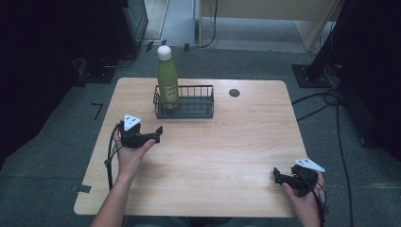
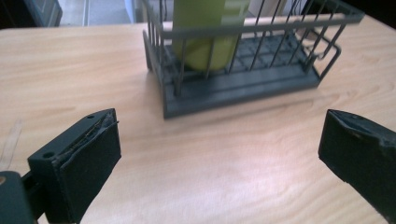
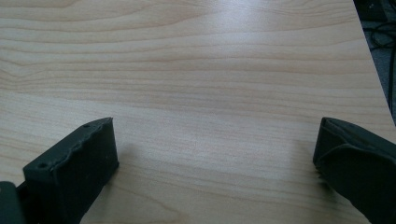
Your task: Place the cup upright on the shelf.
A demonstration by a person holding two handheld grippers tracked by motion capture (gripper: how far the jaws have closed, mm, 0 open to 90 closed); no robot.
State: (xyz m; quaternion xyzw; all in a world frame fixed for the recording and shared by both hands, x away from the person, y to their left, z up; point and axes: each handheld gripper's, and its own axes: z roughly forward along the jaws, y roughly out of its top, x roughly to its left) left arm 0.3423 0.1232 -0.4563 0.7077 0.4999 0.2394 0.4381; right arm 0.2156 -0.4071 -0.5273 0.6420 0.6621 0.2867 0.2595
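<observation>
A green bottle [image 1: 167,80] with a white cap stands upright in the left end of a dark wire basket [image 1: 191,108] at the back middle of the wooden table [image 1: 222,151]. My left gripper [image 1: 153,135] is held just in front of the basket, to its left, apart from it. In the left gripper view its jaws stand wide open around bare wood [image 2: 219,135], facing the basket [image 2: 243,84] and the bottle [image 2: 205,51]. My right gripper [image 1: 280,176] rests near the table's front right corner, open over bare table [image 3: 215,135].
A dark round grommet [image 1: 234,92] sits in the tabletop right of the basket. Cables [image 1: 331,101] run over the grey floor to the right. Dark equipment stands at the left and right of the room.
</observation>
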